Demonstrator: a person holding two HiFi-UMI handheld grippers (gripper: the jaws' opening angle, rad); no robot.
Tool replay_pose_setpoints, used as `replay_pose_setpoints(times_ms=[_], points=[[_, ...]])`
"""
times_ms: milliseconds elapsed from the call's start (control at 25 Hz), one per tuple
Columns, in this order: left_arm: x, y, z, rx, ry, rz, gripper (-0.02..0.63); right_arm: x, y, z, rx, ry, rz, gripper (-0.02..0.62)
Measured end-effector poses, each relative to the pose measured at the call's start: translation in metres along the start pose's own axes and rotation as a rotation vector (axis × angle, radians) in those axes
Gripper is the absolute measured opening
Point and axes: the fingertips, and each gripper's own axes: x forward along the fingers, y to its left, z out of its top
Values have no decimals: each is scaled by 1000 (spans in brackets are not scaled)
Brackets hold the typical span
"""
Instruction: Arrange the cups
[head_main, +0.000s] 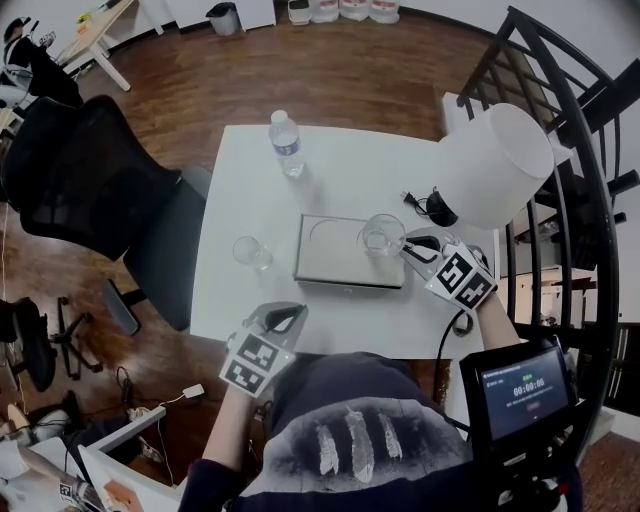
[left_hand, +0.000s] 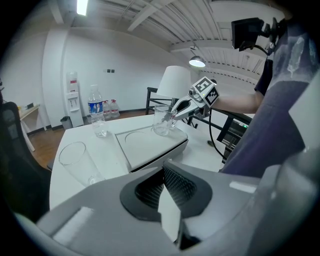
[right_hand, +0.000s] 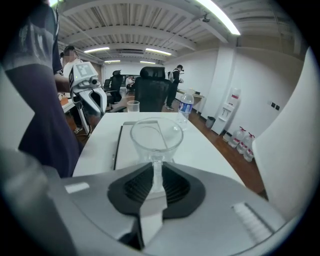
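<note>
My right hand-held gripper (head_main: 410, 248) pinches the cup (head_main: 382, 235) by its wall, keeping it upright at the tray's (head_main: 335, 265) right end, prob. to seat it there. Left hand-held gripper (head_main: 285, 318) is pressed together w/ nothing in it, idle. 2nd cup (head_main: 250, 250) stands on the table (head_main: 330, 150), left of the tray.

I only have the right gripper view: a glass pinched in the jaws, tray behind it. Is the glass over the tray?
Observer: Yes. From the head view, the glass in the right gripper is over the tray's right end. I cannot tell whether it touches.
Operator: Where is the other glass?
Observer: The second glass stands on the table, left of the tray and apart from it.
Operator: Is the left gripper free?
Observer: Yes. The left gripper has its jaws together with nothing between them.
</note>
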Motion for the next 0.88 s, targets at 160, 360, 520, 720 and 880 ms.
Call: replay_pose_setpoints(times_ms=[160, 360, 520, 720, 880], points=[[1, 2, 1, 4, 0, -5, 0, 2, 3, -2, 22, -8, 8, 45], [0, 5, -1, 11, 6, -7, 0, 5, 0, -4, 30, -9, 7, 49], [2, 5, 0, 14, 2, -7, 0, 7, -3, -6, 33, -9, -9, 62], [0, 5, 1, 18, -1, -5, 0, 2, -3, -12, 49, -5, -13, 104], [-2, 5, 4, 19, -6, -4, 0, -10, -6, -6, 57, -32, -27, 135]])
